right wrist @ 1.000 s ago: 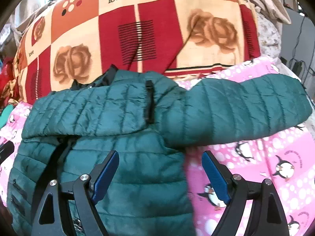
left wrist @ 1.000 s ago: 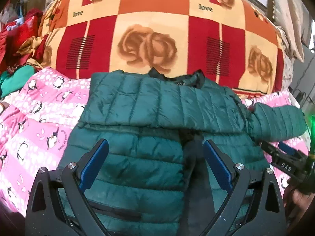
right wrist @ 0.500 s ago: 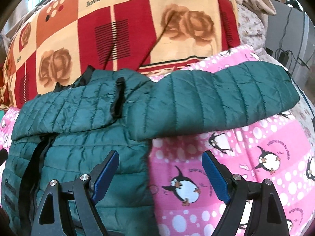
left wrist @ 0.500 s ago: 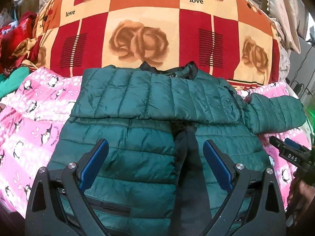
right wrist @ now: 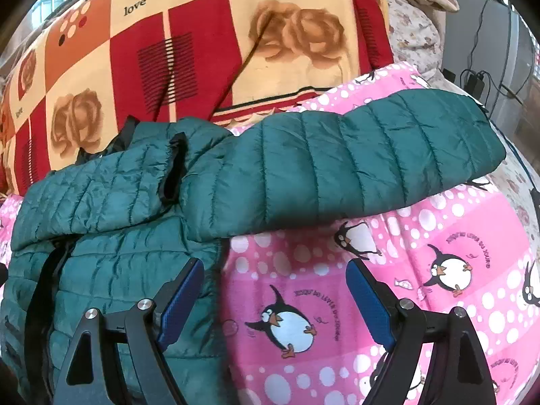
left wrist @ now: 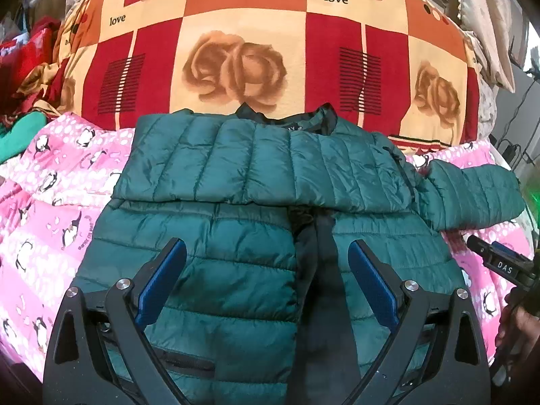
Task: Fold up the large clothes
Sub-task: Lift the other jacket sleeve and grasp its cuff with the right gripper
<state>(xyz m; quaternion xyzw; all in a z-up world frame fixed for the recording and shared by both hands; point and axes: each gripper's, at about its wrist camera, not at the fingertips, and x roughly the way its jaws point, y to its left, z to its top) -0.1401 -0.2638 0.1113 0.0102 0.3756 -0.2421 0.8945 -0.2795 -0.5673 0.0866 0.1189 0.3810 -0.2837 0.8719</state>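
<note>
Left claw (left wrist: 266, 280) spread wide, blue pads (left wrist: 162, 283) well apart, nothing gripped; poised above the lower front of the green puffer jacket (left wrist: 236, 270), straddling the dark zip strip (left wrist: 320, 290) that runs from 6 o'clock up toward 12. Right claw (right wrist: 273, 300) likewise gaping, empty, one pad over the jacket's side edge at 9 o'clock, the other over bare pink penguin bedspread (right wrist: 422, 270) at 3 o'clock. Seen also at the 3 o'clock edge of the left view as a black bar marked DAS, with a hand (left wrist: 516, 330) below it.

Lying front-up on the bed, jacket with hem nearest and collar (left wrist: 290, 121) farthest, long axis running 6 to 12 o'clock, collar pointing at 12. Left sleeve (left wrist: 236, 165) folded across the chest, its length crosswise from 9 to 3 o'clock, covering the upper part of the zip. Right sleeve (right wrist: 354, 165) not yet folded: stretched out flat over the bedspread, pointing toward 2 o'clock in the right view, cuff end well out from the body.

Farther back, touching the collar, a red, orange and cream rose-patterned blanket (left wrist: 270, 33) with the word "love". Heaped red and green cloth (left wrist: 20, 101) at 9 o'clock in the left view; cables (right wrist: 479, 77) at 2 o'clock in the right view.
</note>
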